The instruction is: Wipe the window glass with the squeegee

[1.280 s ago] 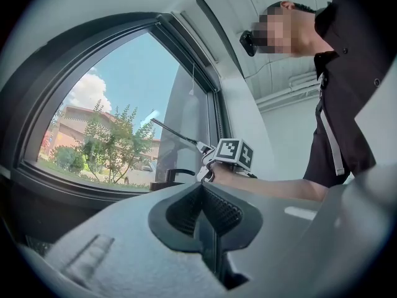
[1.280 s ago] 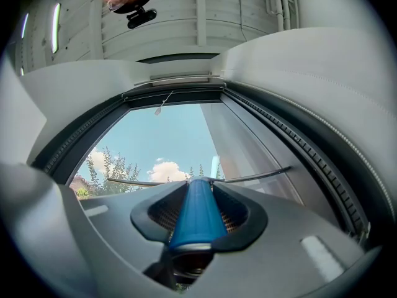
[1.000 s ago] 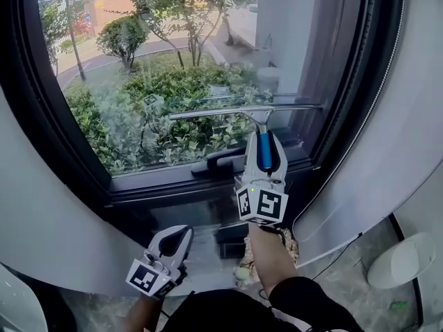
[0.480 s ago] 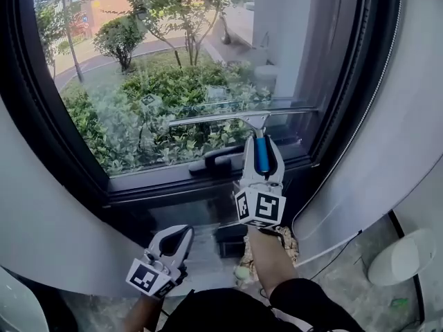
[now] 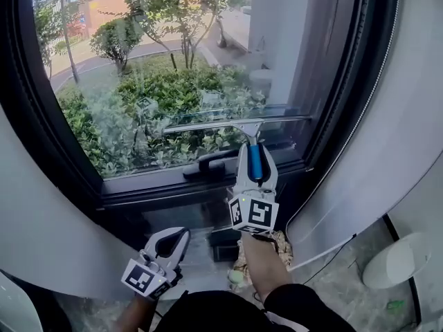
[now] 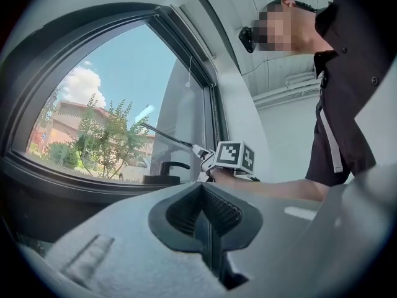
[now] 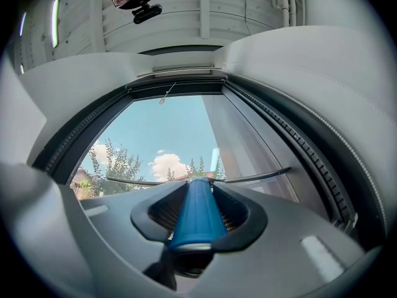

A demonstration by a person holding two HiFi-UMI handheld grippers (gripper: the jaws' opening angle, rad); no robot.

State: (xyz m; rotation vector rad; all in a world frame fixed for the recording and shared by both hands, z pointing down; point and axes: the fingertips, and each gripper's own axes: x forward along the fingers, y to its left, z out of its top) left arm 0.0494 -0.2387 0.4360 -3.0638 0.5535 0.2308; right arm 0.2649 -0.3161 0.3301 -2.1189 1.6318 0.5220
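The squeegee [image 5: 255,159] has a blue handle and a long metal blade [image 5: 235,123] lying roughly level against the lower part of the window glass [image 5: 173,68]. My right gripper [image 5: 254,163] is shut on the blue handle [image 7: 196,213], below the blade, just above the bottom frame. In the right gripper view the thin blade [image 7: 248,177] crosses the pane ahead of the jaws. My left gripper [image 5: 173,241] hangs low at the left, below the sill, with its jaws together and nothing in them. From the left gripper view the right gripper's marker cube [image 6: 235,157] and the squeegee [image 6: 167,137] show against the glass.
A black window handle [image 5: 208,163] sits on the dark bottom frame [image 5: 166,185], just left of the right gripper. The curved dark frame [image 5: 346,95] rises at the right. A white bin [image 5: 391,260] stands on the floor at the lower right, and a cable [image 5: 325,249] runs along the wall.
The right gripper has drawn the squeegee down the glass and a little to the left, nearer the bottom frame. The left gripper has stayed low and still.
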